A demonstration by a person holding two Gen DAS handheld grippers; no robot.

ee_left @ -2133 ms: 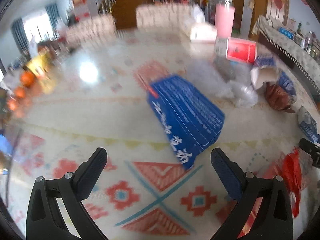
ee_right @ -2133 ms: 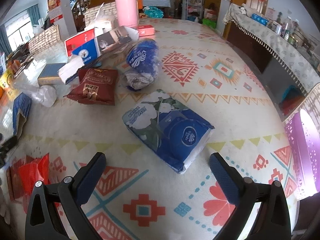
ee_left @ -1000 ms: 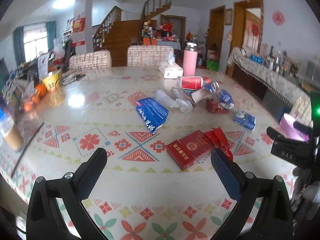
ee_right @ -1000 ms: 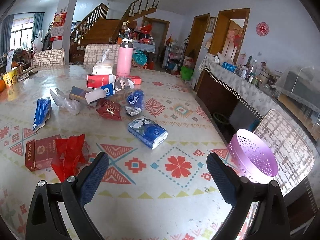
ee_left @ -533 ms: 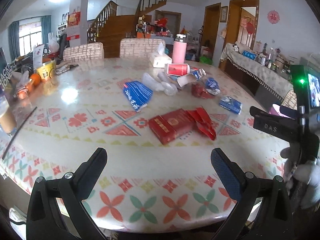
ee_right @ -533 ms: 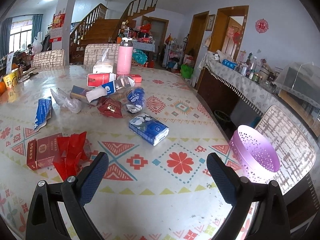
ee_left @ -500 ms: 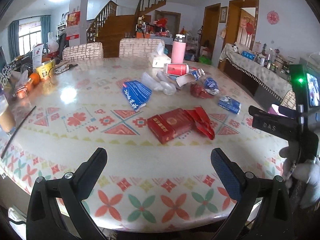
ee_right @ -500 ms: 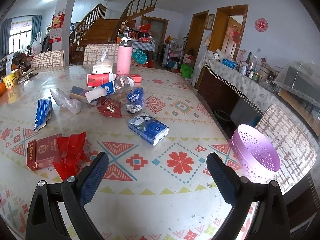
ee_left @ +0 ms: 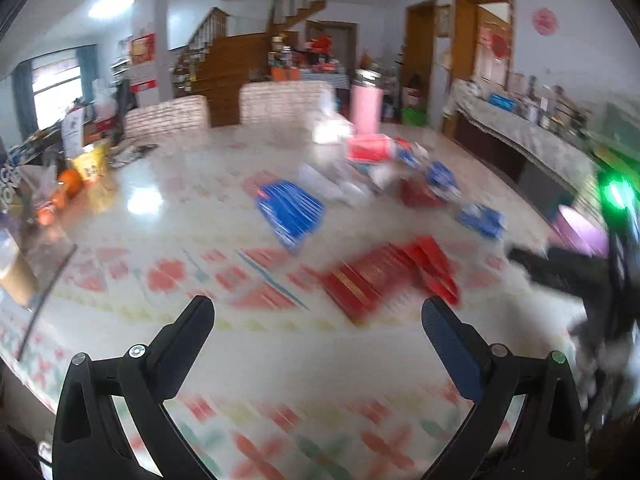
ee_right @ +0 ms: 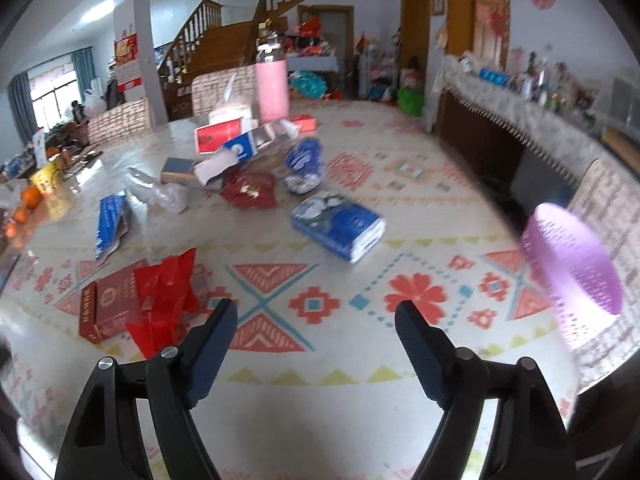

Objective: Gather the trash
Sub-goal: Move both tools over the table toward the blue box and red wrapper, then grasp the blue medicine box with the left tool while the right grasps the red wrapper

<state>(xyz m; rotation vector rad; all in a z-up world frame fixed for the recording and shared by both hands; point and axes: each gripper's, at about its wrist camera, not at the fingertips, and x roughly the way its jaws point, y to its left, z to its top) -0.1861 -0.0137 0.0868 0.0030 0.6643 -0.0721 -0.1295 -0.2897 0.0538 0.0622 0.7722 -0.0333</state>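
Trash lies on a patterned tablecloth [ee_right: 344, 408]. A red carton [ee_right: 108, 304] with a crumpled red wrapper [ee_right: 164, 300] lies near left, and also shows in the blurred left wrist view [ee_left: 368, 280]. A blue tissue pack [ee_right: 340, 224], a dark red snack bag [ee_right: 250, 190], a blue crumpled bag [ee_right: 304, 160], a flat blue packet [ee_right: 110, 220] and clear plastic [ee_right: 160, 196] lie further back. My right gripper [ee_right: 316, 324] is open and empty above the near table edge. My left gripper [ee_left: 318, 316] is open and empty, short of the red carton.
A purple perforated basket [ee_right: 572, 264] sits on a chair at the right table edge. A pink flask [ee_right: 272, 84], tissue box [ee_right: 232, 112] and red and blue boxes [ee_right: 224, 140] stand at the back. Oranges [ee_right: 30, 196] and a cup [ee_left: 16, 280] lie far left.
Both grippers had pulled back from close above the trash to the near table edge. Now both views blur as they swing forward and right, and the right jaws stand slightly narrower.
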